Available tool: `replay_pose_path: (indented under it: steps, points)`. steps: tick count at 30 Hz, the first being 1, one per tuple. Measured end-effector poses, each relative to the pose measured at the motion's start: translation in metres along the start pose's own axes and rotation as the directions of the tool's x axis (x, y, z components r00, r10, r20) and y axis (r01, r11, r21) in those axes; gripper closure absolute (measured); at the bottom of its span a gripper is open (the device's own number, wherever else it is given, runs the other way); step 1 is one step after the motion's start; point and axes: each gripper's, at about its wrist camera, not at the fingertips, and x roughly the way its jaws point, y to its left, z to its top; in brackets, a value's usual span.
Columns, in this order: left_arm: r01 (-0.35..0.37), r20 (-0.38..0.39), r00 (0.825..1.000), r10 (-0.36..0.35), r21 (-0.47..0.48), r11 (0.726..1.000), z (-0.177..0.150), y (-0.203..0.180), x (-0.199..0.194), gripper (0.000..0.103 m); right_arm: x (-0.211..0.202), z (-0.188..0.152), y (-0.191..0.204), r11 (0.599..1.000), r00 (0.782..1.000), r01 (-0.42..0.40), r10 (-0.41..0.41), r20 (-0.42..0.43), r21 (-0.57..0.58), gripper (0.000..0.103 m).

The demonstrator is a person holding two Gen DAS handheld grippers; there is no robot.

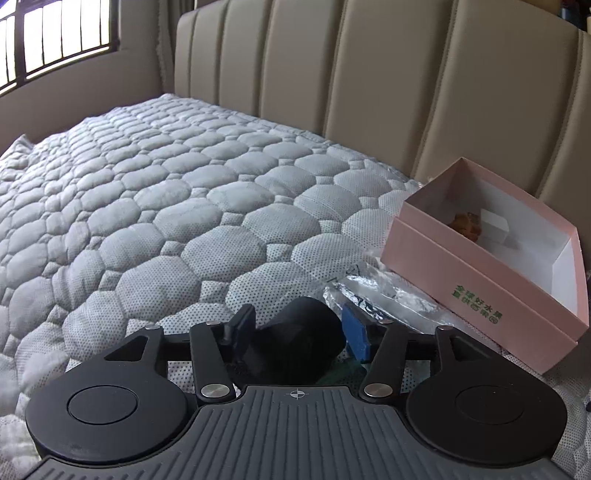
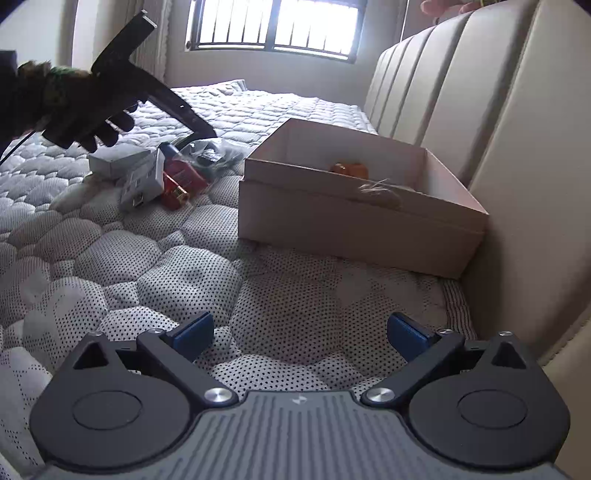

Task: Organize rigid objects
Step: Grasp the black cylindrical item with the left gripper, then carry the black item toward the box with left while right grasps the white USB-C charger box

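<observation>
My left gripper (image 1: 299,328) is shut on a black cylindrical object (image 1: 299,341), held just above the quilted mattress (image 1: 166,206). To its right stands an open pink box (image 1: 491,258) with an orange item (image 1: 467,223) and a white item (image 1: 495,227) inside. In the right wrist view my right gripper (image 2: 301,332) is open and empty, low over the mattress (image 2: 147,266), in front of the same box (image 2: 354,218). The left gripper (image 2: 147,99) shows there over a pile of small boxes: white ones (image 2: 129,166) and red ones (image 2: 181,181).
A padded beige headboard (image 1: 369,92) runs behind the box; it also shows in the right wrist view (image 2: 517,147). Crinkled clear plastic wrap (image 1: 373,291) lies beside the box. A barred window (image 2: 277,26) is at the far end.
</observation>
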Motion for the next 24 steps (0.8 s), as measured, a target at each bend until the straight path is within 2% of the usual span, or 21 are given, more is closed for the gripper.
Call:
replay_pose_path:
  steps: [3, 6, 7, 8, 12, 15, 17, 20, 22, 24]
  points:
    - [-0.013, -0.001, 1.000, 0.013, -0.036, 0.999, 0.002, -0.001, 0.010, 0.036, 0.001, 0.000, -0.002, 1.000, 1.000, -0.013, 0.013, -0.005, 0.010, 0.003]
    - [-0.021, -0.066, 0.998, 0.022, 0.014, 1.000, -0.005, -0.007, 0.016, 0.048, 0.003, -0.001, -0.004, 1.000, 1.000, -0.020, 0.020, -0.013, 0.024, 0.003]
    - [-0.023, -0.075, 0.997, 0.025, 0.018, 1.000, -0.007, -0.007, 0.015, 0.051, 0.003, -0.001, -0.004, 0.999, 1.000, -0.021, 0.022, -0.014, 0.026, 0.003]
    - [-0.018, -0.087, 0.996, 0.019, 0.013, 1.000, -0.010, -0.004, 0.014, 0.048, 0.003, -0.001, -0.005, 0.999, 1.000, -0.023, 0.023, -0.013, 0.027, 0.003]
    - [-0.032, -0.108, 0.994, 0.028, -0.040, 0.999, -0.021, 0.004, 0.009, 0.046, 0.006, -0.001, -0.007, 0.999, 0.999, -0.035, 0.036, -0.018, 0.038, 0.003]
    - [-0.044, -0.099, 0.995, 0.031, -0.130, 0.991, -0.023, 0.010, 0.002, 0.047, 0.006, -0.001, -0.008, 0.998, 0.999, -0.036, 0.036, -0.018, 0.045, 0.003]
    - [-0.059, -0.084, 0.996, 0.041, -0.216, 0.975, -0.025, 0.011, -0.006, 0.047, 0.005, -0.001, -0.007, 0.999, 1.000, -0.025, 0.026, -0.014, 0.042, 0.003]
    - [-0.056, -0.012, 0.998, 0.055, -0.322, 0.945, -0.035, 0.007, -0.033, 0.047, 0.002, 0.001, -0.004, 0.999, 1.000, -0.005, 0.005, -0.009, 0.035, 0.003]
    - [-0.063, 0.047, 0.995, 0.085, -0.359, 0.931, -0.044, 0.000, -0.060, 0.048, -0.002, 0.005, -0.003, 0.999, 1.000, -0.001, 0.001, -0.001, 0.037, 0.003]
    - [-0.073, 0.106, 0.987, 0.118, -0.359, 0.931, -0.053, -0.013, -0.091, 0.048, -0.007, 0.012, 0.000, 0.999, 1.000, -0.019, 0.018, 0.012, 0.046, 0.003]
